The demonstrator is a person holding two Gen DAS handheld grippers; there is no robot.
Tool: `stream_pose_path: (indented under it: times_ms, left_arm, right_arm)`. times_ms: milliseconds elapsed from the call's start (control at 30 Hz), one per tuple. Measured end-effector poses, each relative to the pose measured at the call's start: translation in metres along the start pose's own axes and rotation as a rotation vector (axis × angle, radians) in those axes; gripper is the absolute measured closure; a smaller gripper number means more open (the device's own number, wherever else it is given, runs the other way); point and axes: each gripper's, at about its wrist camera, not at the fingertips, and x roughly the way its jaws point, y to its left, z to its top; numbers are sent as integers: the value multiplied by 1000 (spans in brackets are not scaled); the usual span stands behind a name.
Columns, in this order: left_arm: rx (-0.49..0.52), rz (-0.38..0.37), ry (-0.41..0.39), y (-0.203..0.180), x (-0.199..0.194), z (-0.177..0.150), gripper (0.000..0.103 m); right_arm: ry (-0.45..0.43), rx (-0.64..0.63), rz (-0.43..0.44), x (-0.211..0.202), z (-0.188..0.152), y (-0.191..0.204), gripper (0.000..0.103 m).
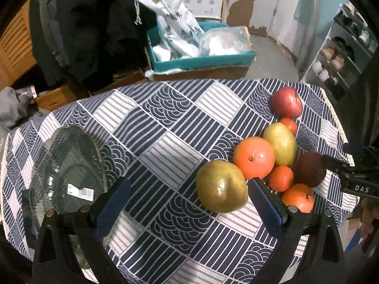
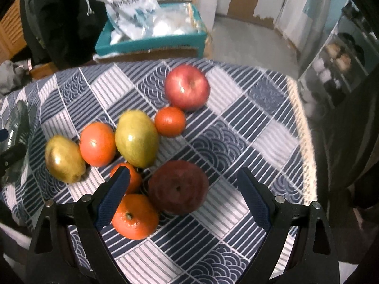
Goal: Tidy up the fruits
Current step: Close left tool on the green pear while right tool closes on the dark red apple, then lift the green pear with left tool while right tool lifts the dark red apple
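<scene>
At right of the left wrist view, on the blue-and-white patterned tablecloth [image 1: 165, 127]: a touching cluster of fruit. Nearest, a yellow-green mango [image 1: 221, 186] with glossy, brown-tinged skin; behind it a large orange [image 1: 254, 157], a second mango [image 1: 280, 144] and a red apple [image 1: 286, 102] at upper right. Among them, small tangerines [image 1: 280, 178] and a dark red apple [image 1: 310, 169]. At lower left, a ribbed glass bowl [image 1: 68, 165] bearing a label. Left gripper [image 1: 189, 209] spread wide, holding nothing. In the right wrist view, right gripper [image 2: 183, 201] likewise wide open, dark apple between its blue pads [image 2: 113, 201], untouched.
</scene>
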Motion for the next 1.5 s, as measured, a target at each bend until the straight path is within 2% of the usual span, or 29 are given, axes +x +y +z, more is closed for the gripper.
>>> stream_pose_path:
  times_ms: [167, 400, 600, 700, 933, 1033, 1133, 1500]
  left_arm:
    - [8, -34, 39, -9, 17, -1, 3]
    - [38, -36, 87, -22, 39, -5, 3]
    - [30, -53, 128, -25, 57, -8, 4]
    - [29, -48, 148, -27, 65, -11, 10]
    - [-1, -96, 178, -26, 81, -13, 14]
    - [-32, -152, 204, -23, 90, -15, 22]
    - [-50, -192, 206, -20, 92, -16, 29]
    - [-13, -179, 181, -24, 88, -18, 30]
  right_arm:
    - [53, 1, -4, 22, -2, -1, 12]
    - [114, -8, 4, 45, -5, 0, 12]
    - [151, 3, 35, 60, -7, -1, 21]
    - [164, 1, 44, 66, -9, 0, 24]
    - [146, -9, 34, 71, -12, 2, 25]
    - [145, -17, 23, 71, -15, 5, 25]
    - [182, 14, 45, 84, -15, 4, 25]
    - [148, -4, 29, 82, -12, 9, 26]
